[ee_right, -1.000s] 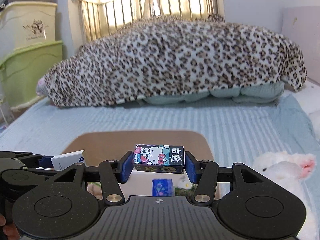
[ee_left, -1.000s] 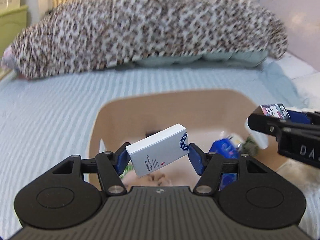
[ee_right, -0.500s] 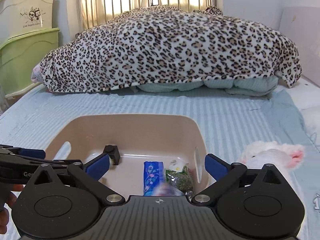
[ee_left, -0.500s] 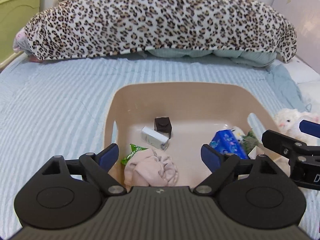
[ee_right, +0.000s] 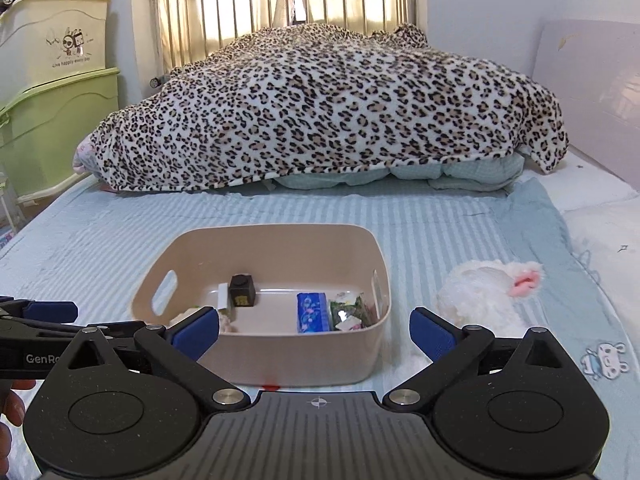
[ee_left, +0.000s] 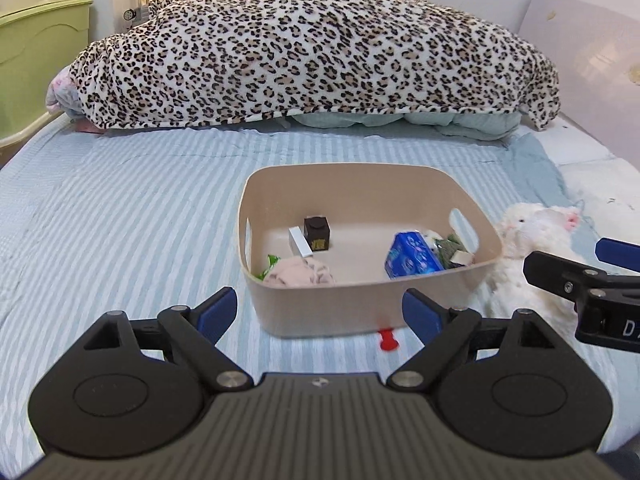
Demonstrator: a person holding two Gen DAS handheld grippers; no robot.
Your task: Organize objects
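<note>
A beige bin (ee_left: pixel 360 308) (ee_right: pixel 280 360) sits on the striped bed. In it lie a white box (ee_left: pixel 299 241), a dark cube (ee_left: pixel 317 233) (ee_right: pixel 242 290), a pink cloth (ee_left: pixel 300 273), a blue packet (ee_left: pixel 412 256) (ee_right: pixel 311 312) and a green packet (ee_right: pixel 348 308). My left gripper (ee_left: pixel 322 314) is open and empty, just in front of the bin's near wall. My right gripper (ee_right: pixel 314 332) is open and empty, also before the near wall. A small red piece (ee_left: pixel 388 340) lies on the bed by the bin's front.
A white plush toy (ee_left: pixel 532 240) (ee_right: pixel 488 292) lies right of the bin. A leopard blanket (ee_left: pixel 312 48) is heaped at the bed's far end. Green storage boxes (ee_right: pixel 52 132) stand at the left. The right gripper shows at the left view's right edge (ee_left: pixel 580 284).
Both grippers opened and let go: the white box and the cartoon-printed box dropped toward the bin. Both grippers then drew back from over the bin to in front of it.
</note>
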